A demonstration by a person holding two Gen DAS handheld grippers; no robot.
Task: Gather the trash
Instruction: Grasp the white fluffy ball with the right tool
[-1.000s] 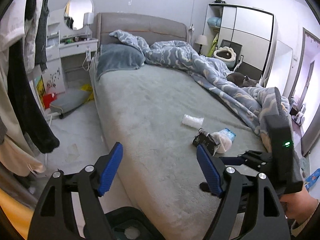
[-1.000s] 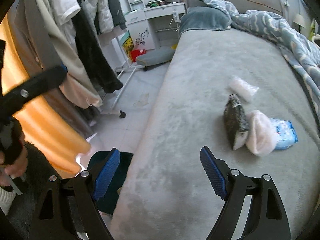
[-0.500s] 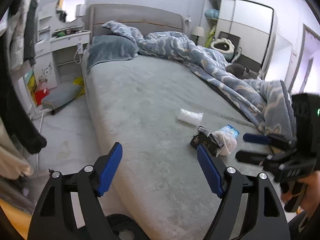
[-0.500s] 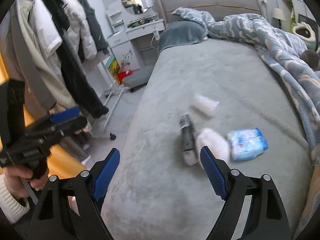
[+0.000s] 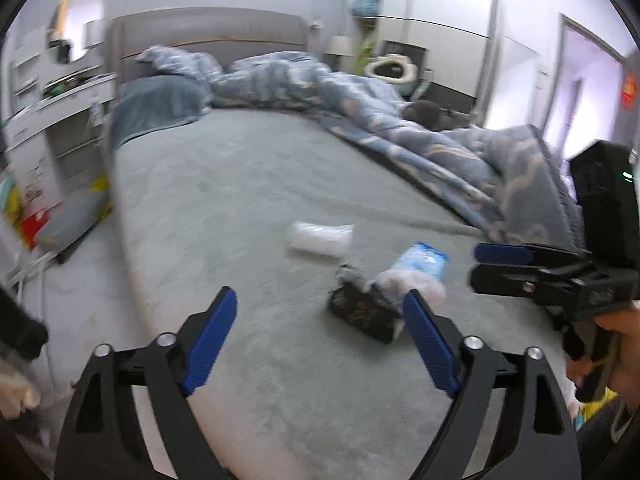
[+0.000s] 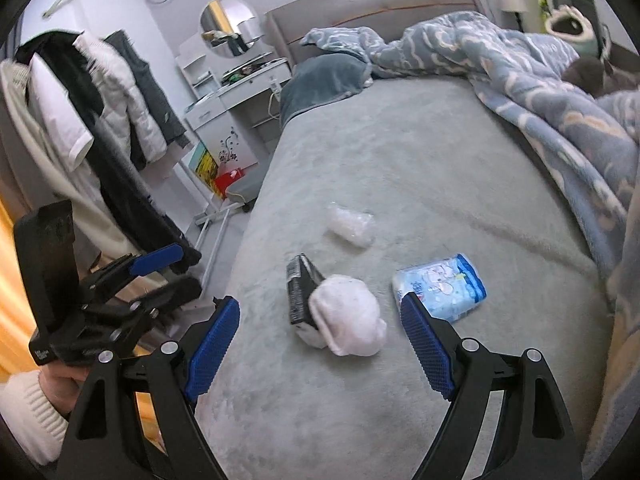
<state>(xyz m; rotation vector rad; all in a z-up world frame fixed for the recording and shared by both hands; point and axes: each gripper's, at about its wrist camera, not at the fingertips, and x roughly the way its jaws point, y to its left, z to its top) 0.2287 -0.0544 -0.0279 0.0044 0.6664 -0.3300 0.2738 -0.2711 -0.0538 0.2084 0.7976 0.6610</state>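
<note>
Both hand-held grippers have been brought nearer the trash on the bed [image 6: 400,160]; the left hand-held gripper [image 5: 320,332] has just been opened wider, the right hand-held gripper [image 6: 320,328] is held wide, nothing gripped. A black packet [image 6: 298,296], white wad [image 6: 348,320], blue pack [image 6: 444,286] and clear wrapper [image 6: 352,224] are seen lying near the bed's near edge.

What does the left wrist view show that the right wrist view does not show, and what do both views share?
Only the left wrist view shows the white wardrobe and the doorway. Only the right wrist view shows the hanging clothes and a white sleeve. Both show the grey bed, the blue quilt, the clear bag, the black packet, the white wad and the blue pack.
</note>
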